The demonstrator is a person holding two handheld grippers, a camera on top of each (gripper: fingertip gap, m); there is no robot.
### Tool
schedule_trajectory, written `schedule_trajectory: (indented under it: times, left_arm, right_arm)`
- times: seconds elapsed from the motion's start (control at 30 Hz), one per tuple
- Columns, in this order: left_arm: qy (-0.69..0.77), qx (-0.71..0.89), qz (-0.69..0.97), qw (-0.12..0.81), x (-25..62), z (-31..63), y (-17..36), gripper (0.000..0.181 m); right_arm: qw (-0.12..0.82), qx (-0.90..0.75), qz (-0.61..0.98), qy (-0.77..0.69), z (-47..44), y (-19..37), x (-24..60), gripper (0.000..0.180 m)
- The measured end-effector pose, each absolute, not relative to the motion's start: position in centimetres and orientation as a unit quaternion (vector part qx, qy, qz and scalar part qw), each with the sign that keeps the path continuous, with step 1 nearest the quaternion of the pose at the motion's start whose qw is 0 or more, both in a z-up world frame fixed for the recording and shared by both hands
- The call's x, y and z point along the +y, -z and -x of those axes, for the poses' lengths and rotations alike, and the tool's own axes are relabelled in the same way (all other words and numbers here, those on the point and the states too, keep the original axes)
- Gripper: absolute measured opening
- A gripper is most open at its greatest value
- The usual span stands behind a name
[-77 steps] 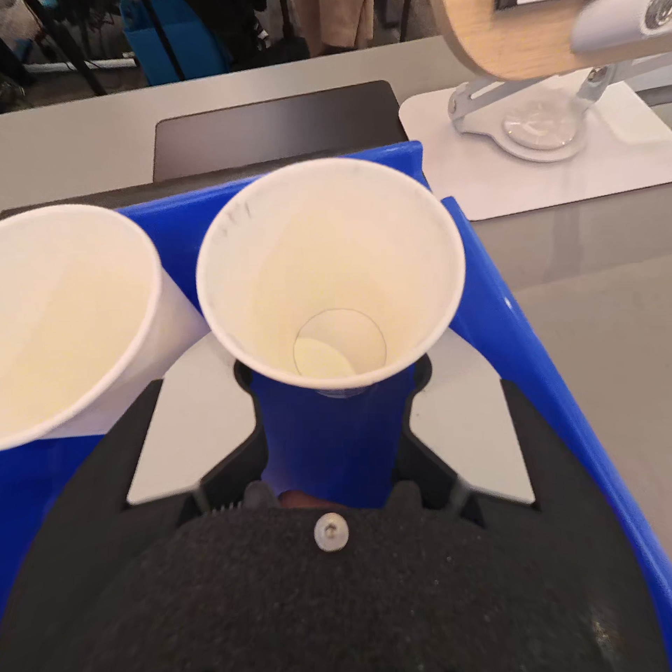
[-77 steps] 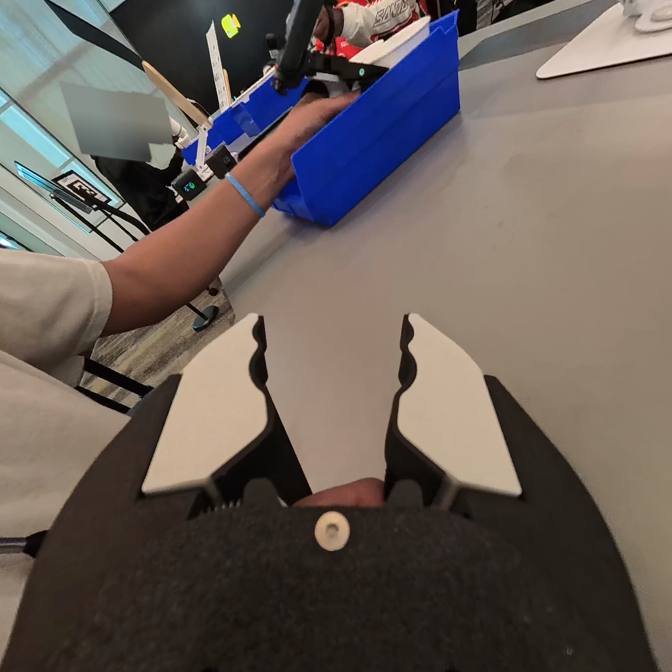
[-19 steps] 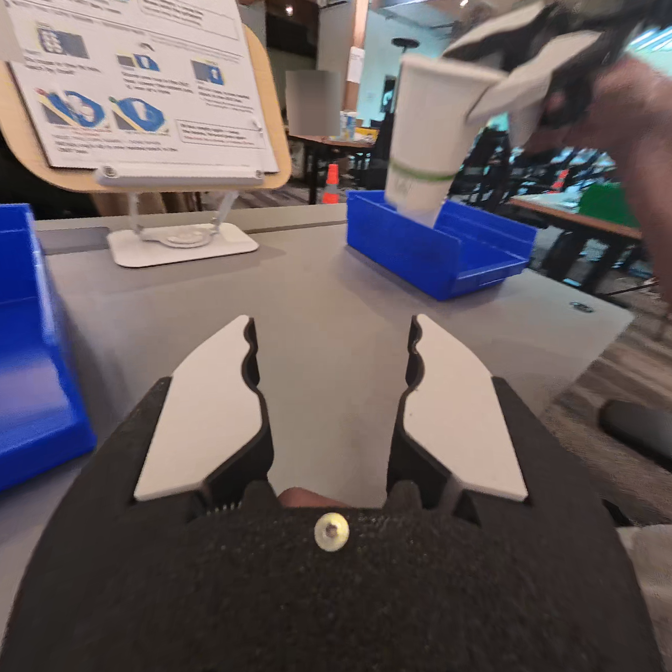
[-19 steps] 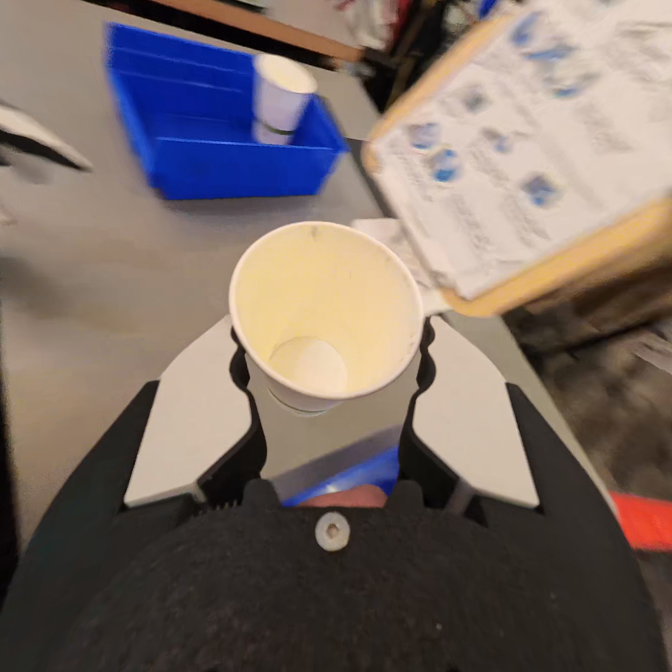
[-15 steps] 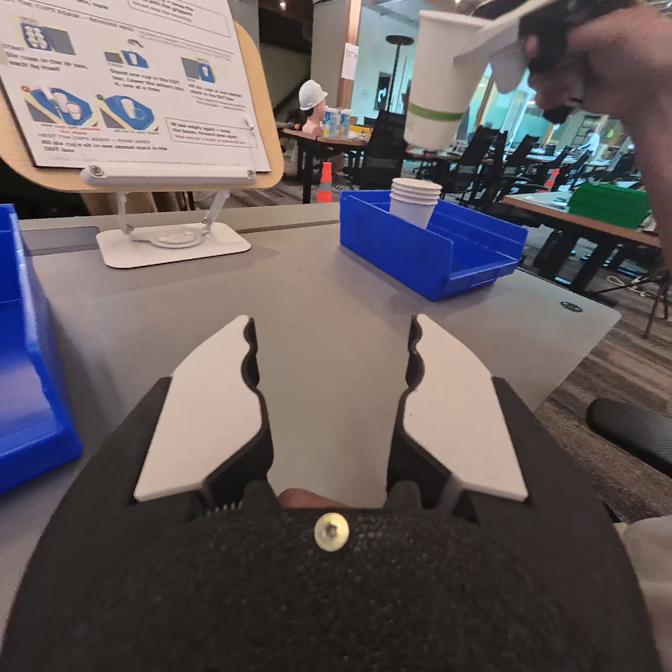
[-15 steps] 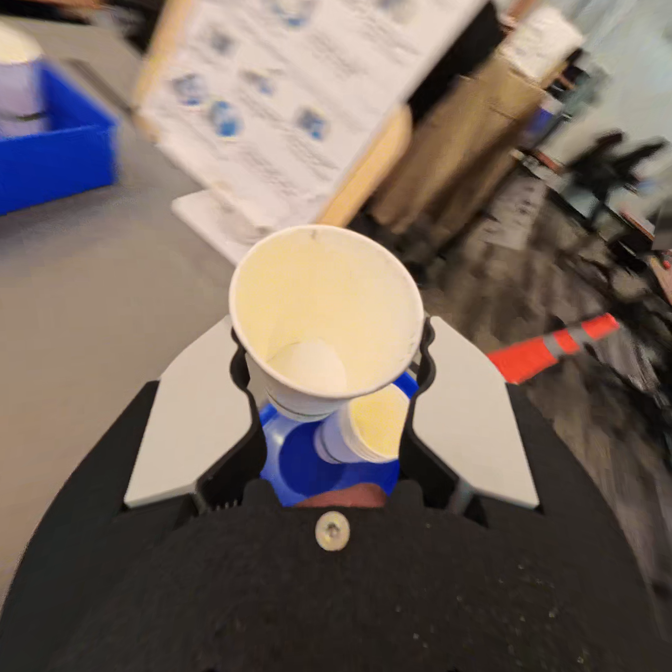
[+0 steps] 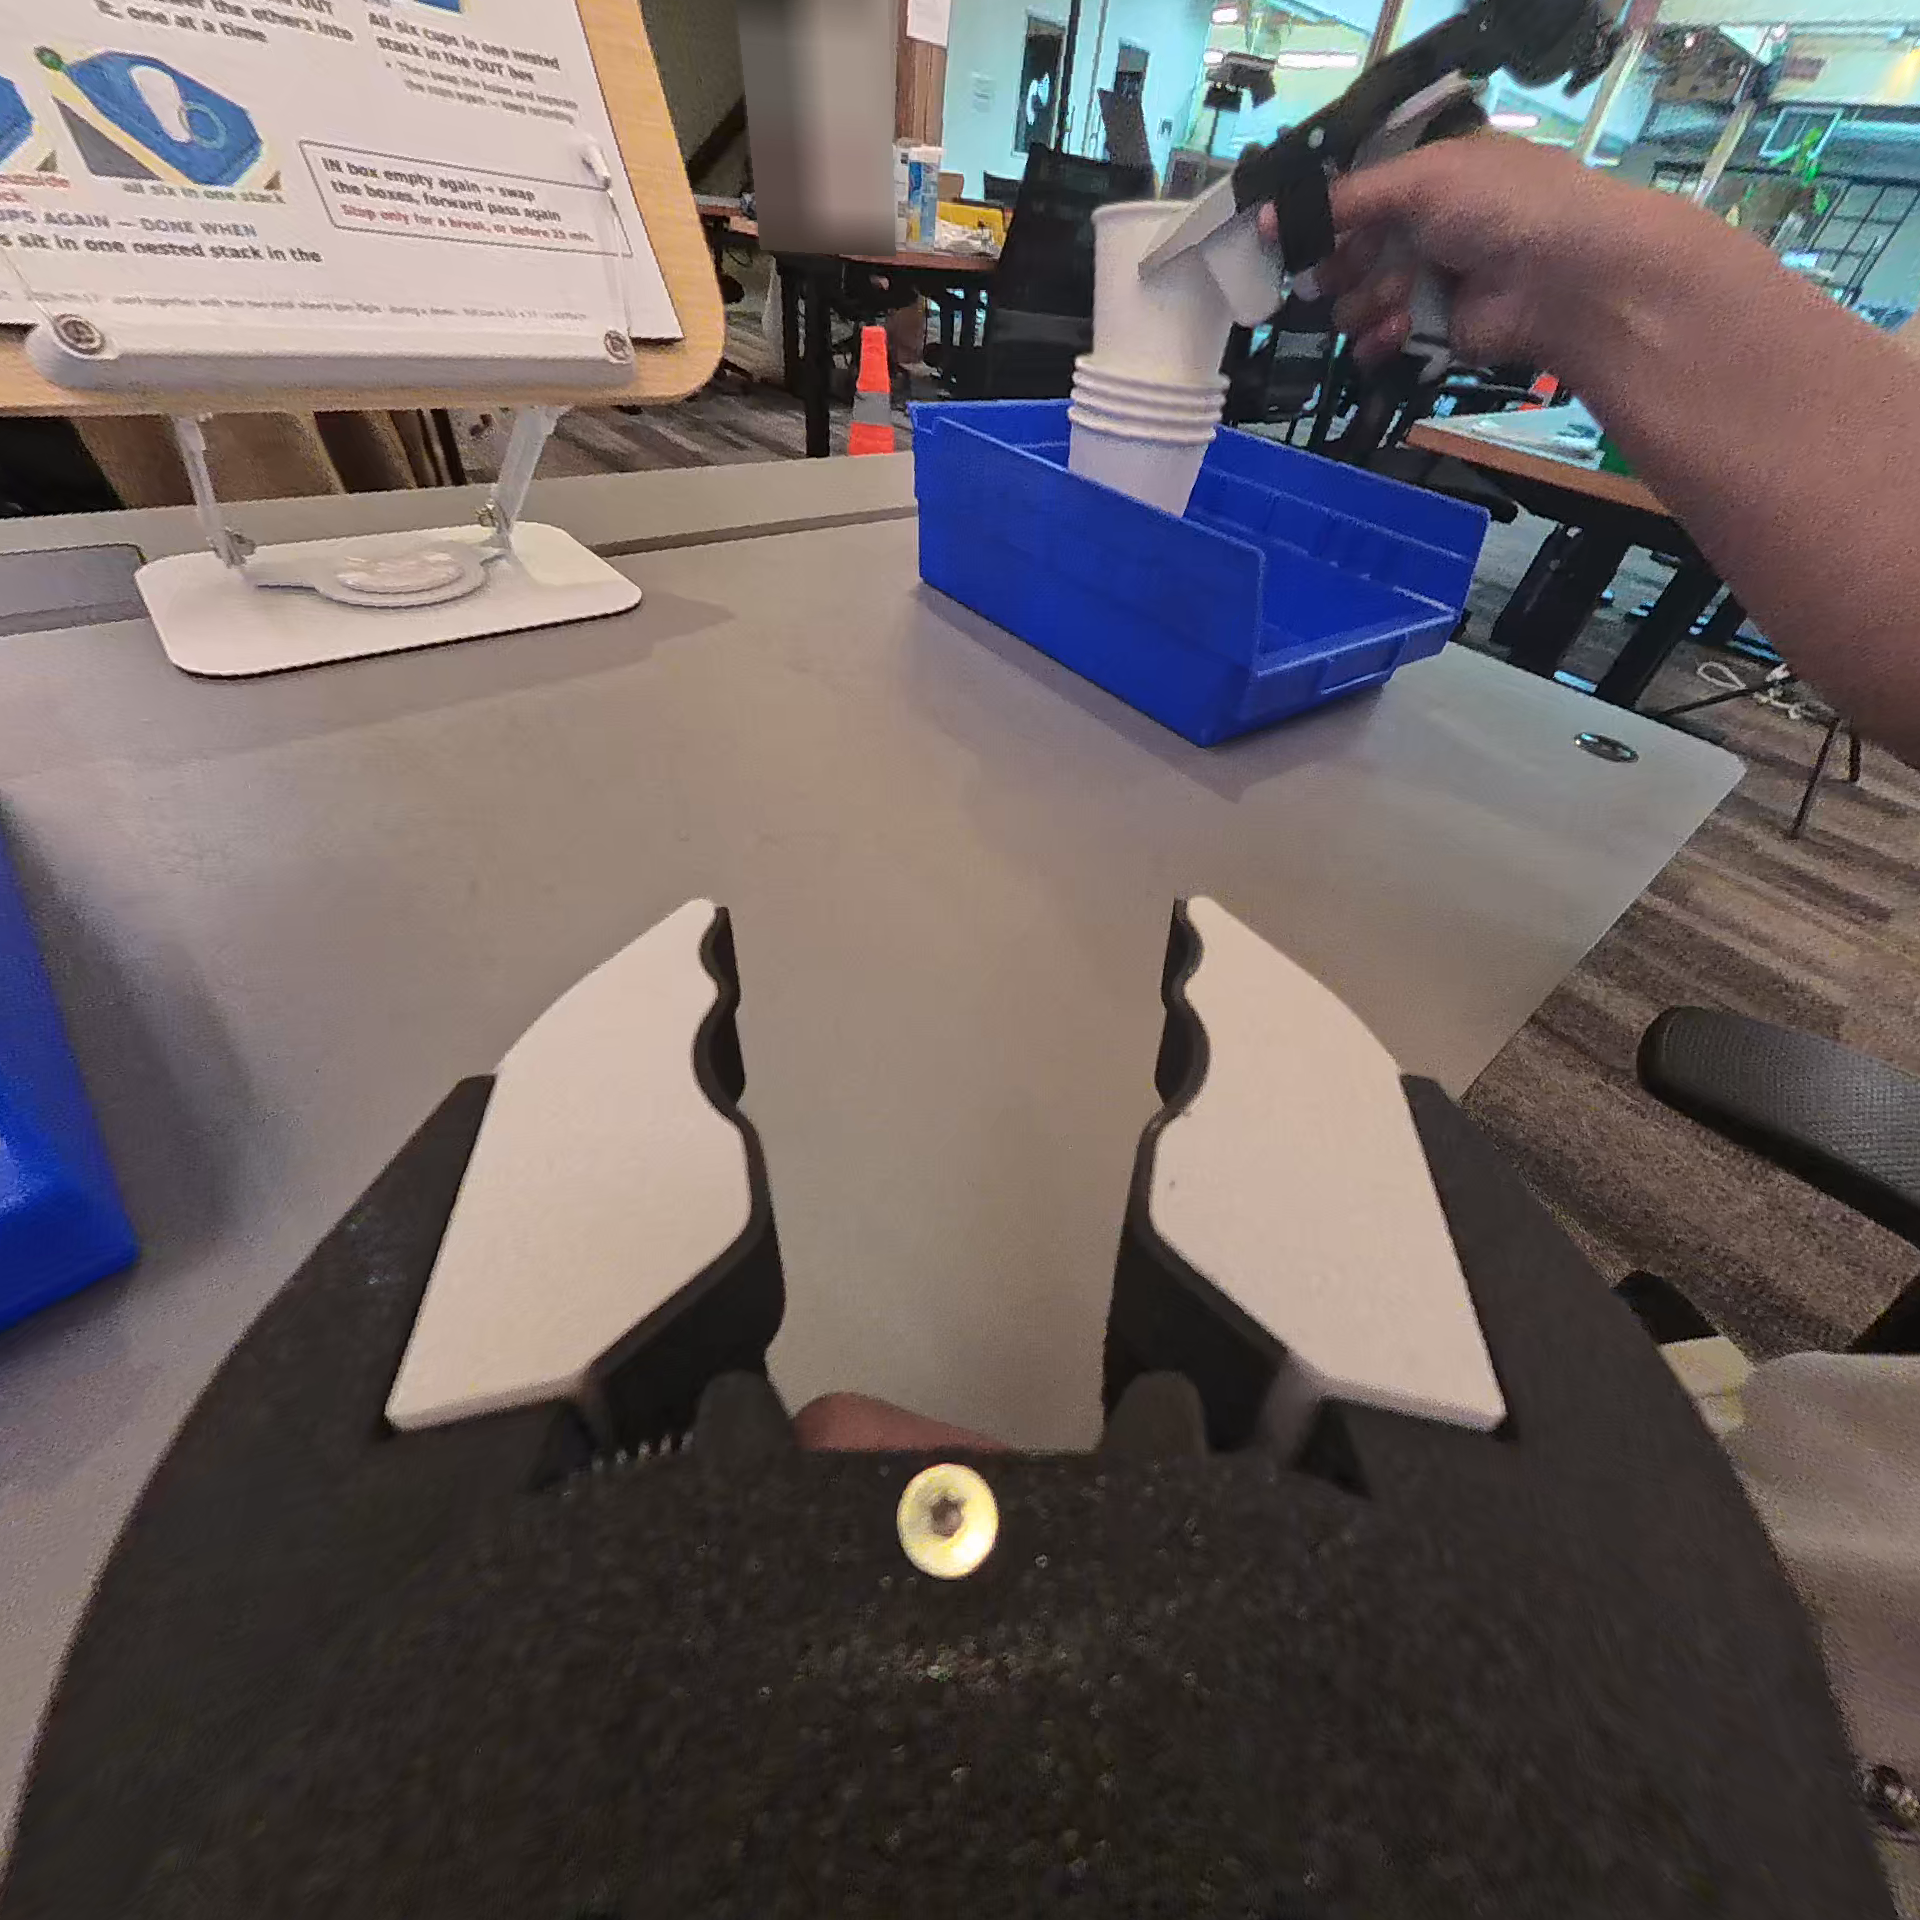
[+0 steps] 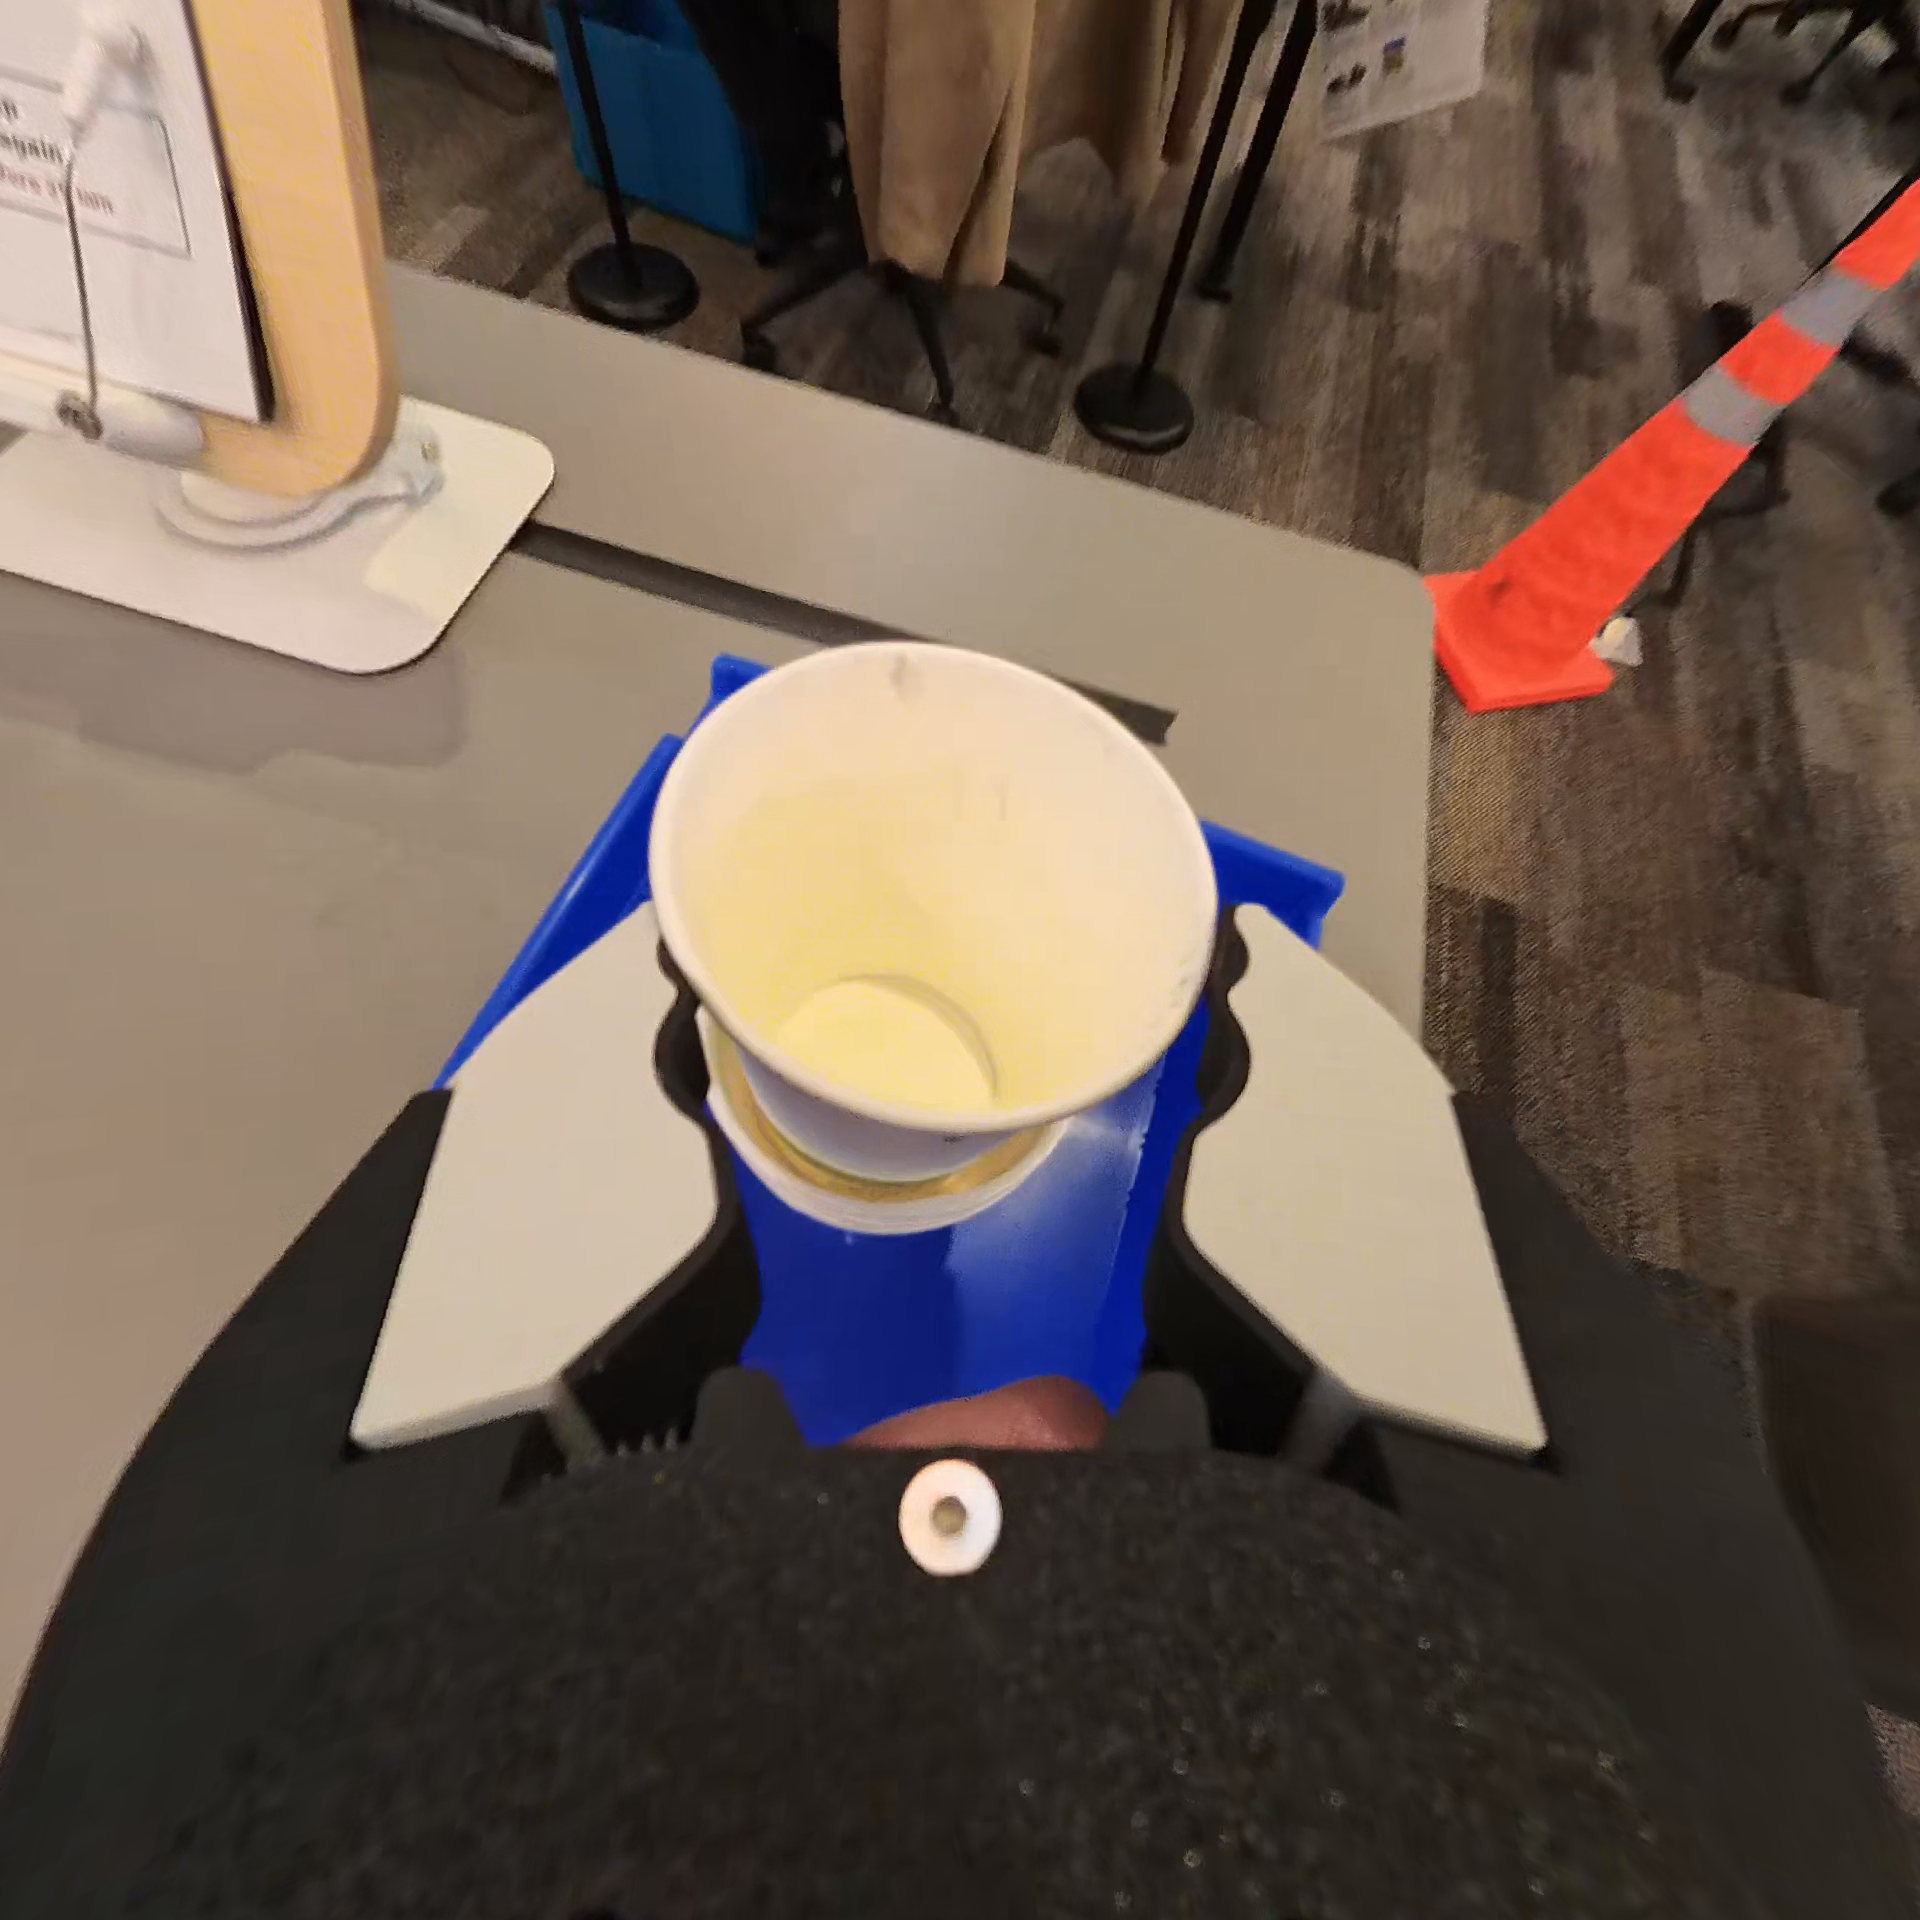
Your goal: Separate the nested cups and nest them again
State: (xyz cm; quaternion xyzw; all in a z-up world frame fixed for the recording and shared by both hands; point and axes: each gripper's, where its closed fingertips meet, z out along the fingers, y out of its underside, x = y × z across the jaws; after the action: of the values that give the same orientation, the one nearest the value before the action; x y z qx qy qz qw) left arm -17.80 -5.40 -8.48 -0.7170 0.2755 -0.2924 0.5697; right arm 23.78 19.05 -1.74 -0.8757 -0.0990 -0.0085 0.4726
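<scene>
Currently my right gripper [image 8: 940,1023] clamps paper cup [image 8: 935,883] at frame centre, base entering nested stack [image 8: 883,1195] in blue bin [image 8: 935,1320]. Cup light, thin-walled, crushable: grip sidewall below rim, gently. My left gripper [image 7: 945,1039] open, empty.

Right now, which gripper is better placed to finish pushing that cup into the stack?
The right gripper: it grips the cup, already partly seated in the stack inside the blue bin. The left gripper is open, empty, over bare table.
</scene>
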Motion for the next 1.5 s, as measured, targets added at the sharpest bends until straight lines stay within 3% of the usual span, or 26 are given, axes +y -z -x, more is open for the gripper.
schedule_trajectory:
  times: [0.23, 0.5, 0.73, 0.83, 0.97, 1.13, 1.27, 1.5]
  left_arm:
    - [0.311, 0.317, 0.718, 0.537, -6.8, 15.6, 9.9, 0.078]
    - [0.328, 0.327, 0.719, 0.518, -7.5, 14.5, 10.8, 0.079]
    - [0.324, 0.291, 0.726, 0.532, -6.3, 15.8, 10.3, 0.079]
    - [0.298, 0.26, 0.732, 0.555, -5.2, 17.2, 9.9, 0.079]
    - [0.209, 0.166, 0.755, 0.599, -1.9, 22.2, 8.7, 0.079]
    - [0.094, 0.045, 0.778, 0.62, 4.3, 32.0, 5.2, 0.087]
    - [0.028, -0.011, 0.784, 0.619, 12.2, 37.9, 3.1, 0.093]
    - [-0.081, -0.099, 0.873, 0.47, 24.5, 43.7, 10.7, 0.099]
  right_arm:
    - [0.429, -0.134, 0.894, -0.005, -23.9, 5.1, 17.7, 0.095]
    - [0.42, -0.16, 0.893, -0.01, -23.6, 5.3, 17.0, 0.094]
    - [0.481, -0.178, 0.858, 0.033, -21.5, 1.0, 14.7, 0.092]
    - [0.552, -0.191, 0.81, -0.056, -14.5, -1.1, 10.8, 0.087]
    - [0.569, -0.217, 0.765, -0.212, -2.9, 2.8, 3.5, 0.082]
    - [0.475, -0.214, 0.779, -0.349, 7.0, 11.1, -2.1, 0.082]
    - [0.426, -0.225, 0.768, -0.423, 10.4, 12.2, -4.4, 0.075]
    - [0.454, -0.246, 0.763, -0.388, 8.1, 10.8, -4.6, 0.075]
